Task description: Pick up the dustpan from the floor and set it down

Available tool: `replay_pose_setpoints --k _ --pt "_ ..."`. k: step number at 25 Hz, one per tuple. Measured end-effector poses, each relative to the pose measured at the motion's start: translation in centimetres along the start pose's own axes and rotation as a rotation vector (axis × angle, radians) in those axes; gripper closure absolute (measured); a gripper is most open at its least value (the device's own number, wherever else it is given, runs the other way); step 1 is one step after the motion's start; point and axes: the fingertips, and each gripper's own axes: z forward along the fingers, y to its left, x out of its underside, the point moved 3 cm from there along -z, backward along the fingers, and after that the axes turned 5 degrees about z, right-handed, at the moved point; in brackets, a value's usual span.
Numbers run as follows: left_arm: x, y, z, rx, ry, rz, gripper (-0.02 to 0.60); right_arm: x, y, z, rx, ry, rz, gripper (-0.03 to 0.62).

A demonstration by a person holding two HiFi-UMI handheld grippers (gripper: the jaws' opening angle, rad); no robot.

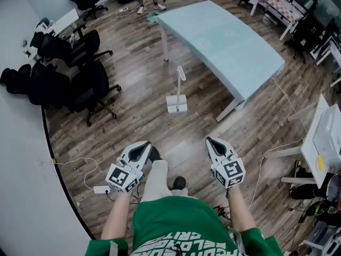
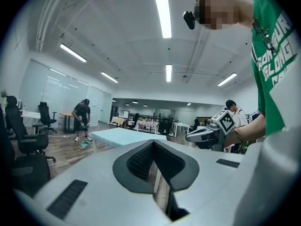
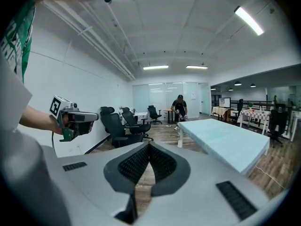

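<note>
**Floor scene, head view, listed left to right**

- Office chairs [image 1: 80, 84]: a black cluster along the curved white wall, well apart from the task's thing. They do not hem in the approach.
- Left gripper [image 1: 144, 146]: held low in front of the person. Its own view shows the pads meeting at the tips with nothing between them.
- Dustpan [image 1: 176, 103]: white, resting on the wooden floor [image 1: 133, 111] ahead of both grippers and roughly midway between their lines. The pan sits flat, and its handle [image 1: 181, 73] stands up from the pan, leaning a little away from the person. Neither hand is plainly nearer. The handle looks the likelier place to grip.
- Right gripper [image 1: 212, 142]: held level with the left one. Its pads are together and it is empty.
- Table [image 1: 224, 41]: pale blue. Its slanted leg [image 1: 228, 111] meets the floor near the dustpan's right side, and this is the one edge to mind.
- Open room: there is bare floor on the near side and to the left of the dustpan.
</note>
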Motion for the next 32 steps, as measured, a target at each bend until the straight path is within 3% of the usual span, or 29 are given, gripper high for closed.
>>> replay_pose_setpoints --k 10,22,32 --pt "1.1 9.5 5.9 0.009 -0.026 -0.044 0.58 -2.9 -2.4 8.8 0.03 0.031 -0.001 0.586" --pt "0.3 24.2 13.0 0.092 0.001 -0.054 0.58 -7.5 -6.3 22.8 0.114 0.065 0.037 0.587" --pt "1.0 29.6 17.1 0.13 0.022 -0.082 0.58 -8.8 -8.3 29.4 0.127 0.089 0.052 0.588"
